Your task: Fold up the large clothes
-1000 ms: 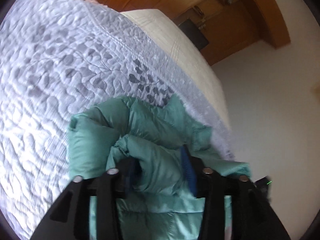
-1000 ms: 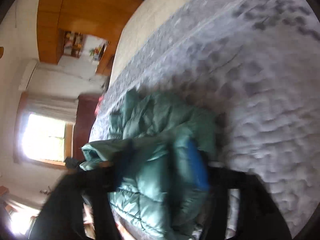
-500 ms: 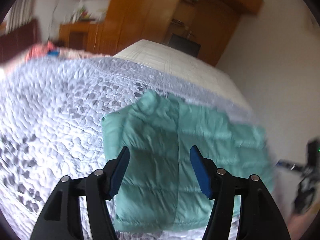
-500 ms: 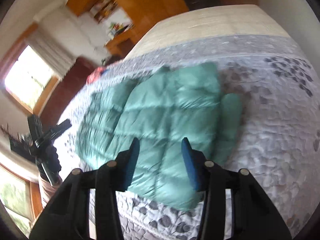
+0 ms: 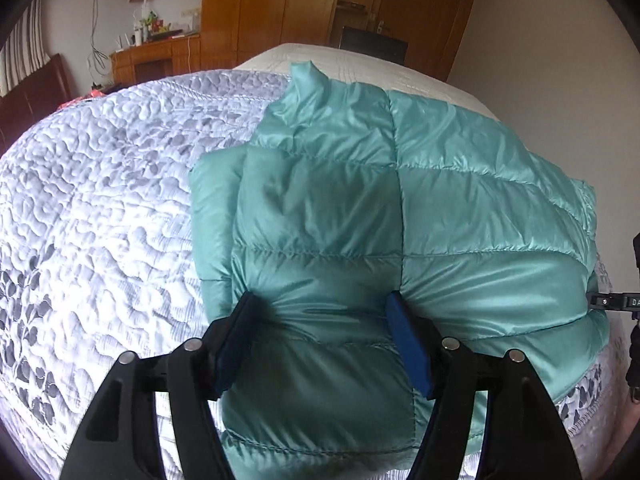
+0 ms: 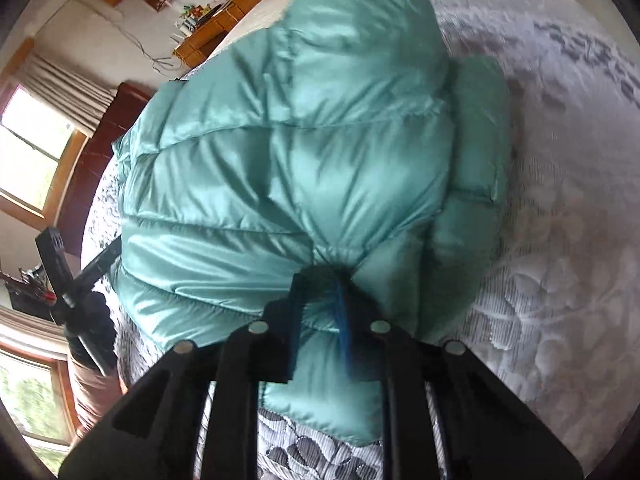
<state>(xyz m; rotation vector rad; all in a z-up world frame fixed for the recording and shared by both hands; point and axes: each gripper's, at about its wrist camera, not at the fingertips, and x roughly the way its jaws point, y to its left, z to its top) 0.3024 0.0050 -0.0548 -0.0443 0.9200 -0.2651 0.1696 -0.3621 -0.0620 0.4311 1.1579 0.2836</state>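
While the teal jacket [image 5: 360, 208] lies flat on the quilted bed [image 5: 100, 208], the right gripper [image 6: 320, 312] is closing, pinching a bunch of near-edge fabric, likely to lift a fold. Left gripper [image 5: 320, 336] is opening, its jaws apart and pressing into the near hem without clamping.

The puffer jacket [image 5: 400, 208] is shiny teal-green, quilted in wide horizontal bands. The bedspread [image 5: 100, 208] beneath it is pale lilac-white with a stitched pebble pattern and grey leaf sprigs. The left tool [image 5: 324, 340] and right tool [image 6: 320, 312] are black with blue pads. The wardrobe [image 5: 320, 0] is warm orange-brown wood.
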